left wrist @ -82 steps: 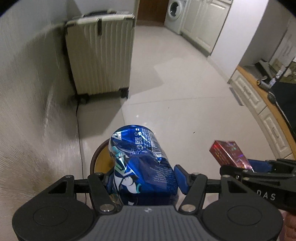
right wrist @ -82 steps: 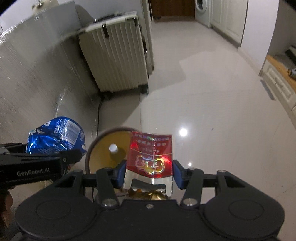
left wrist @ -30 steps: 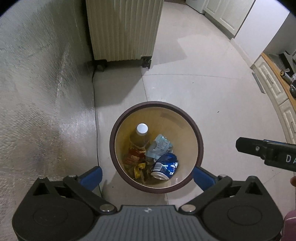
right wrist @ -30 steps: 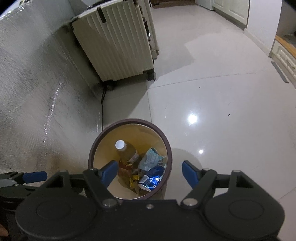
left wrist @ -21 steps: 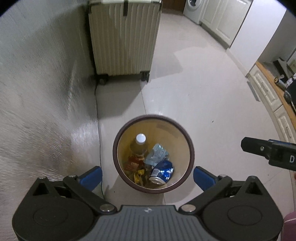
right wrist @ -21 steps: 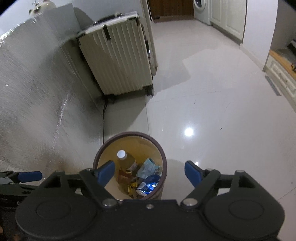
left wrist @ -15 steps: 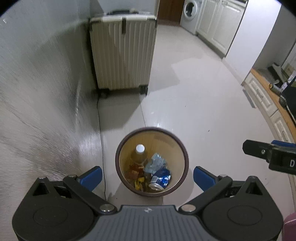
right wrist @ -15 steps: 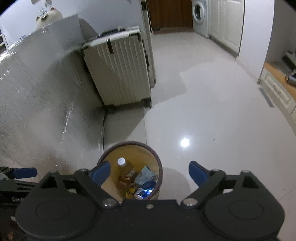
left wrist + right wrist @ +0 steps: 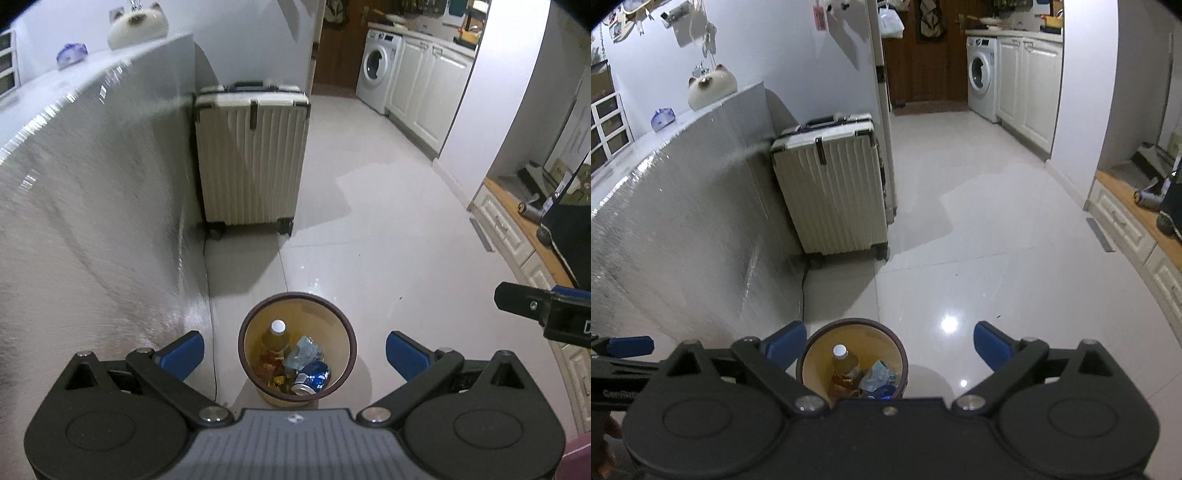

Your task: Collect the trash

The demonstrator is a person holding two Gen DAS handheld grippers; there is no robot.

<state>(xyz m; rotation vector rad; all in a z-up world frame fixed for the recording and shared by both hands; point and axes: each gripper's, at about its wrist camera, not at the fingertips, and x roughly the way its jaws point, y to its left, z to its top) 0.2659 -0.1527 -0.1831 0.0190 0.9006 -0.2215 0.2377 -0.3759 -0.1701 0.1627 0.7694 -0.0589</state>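
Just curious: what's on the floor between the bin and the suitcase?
Only bare floor tile, seen in both views; a thin dark cable runs beside the bin toward the suitcase.

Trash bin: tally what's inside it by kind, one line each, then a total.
In the trash bin:
Bottle with white cap: 1
Blue can: 1
Crumpled pale wrapper: 1
Red and gold packaging: 1 cluster, pieces too jumbled to separate
Total: 4 visible kinds of item
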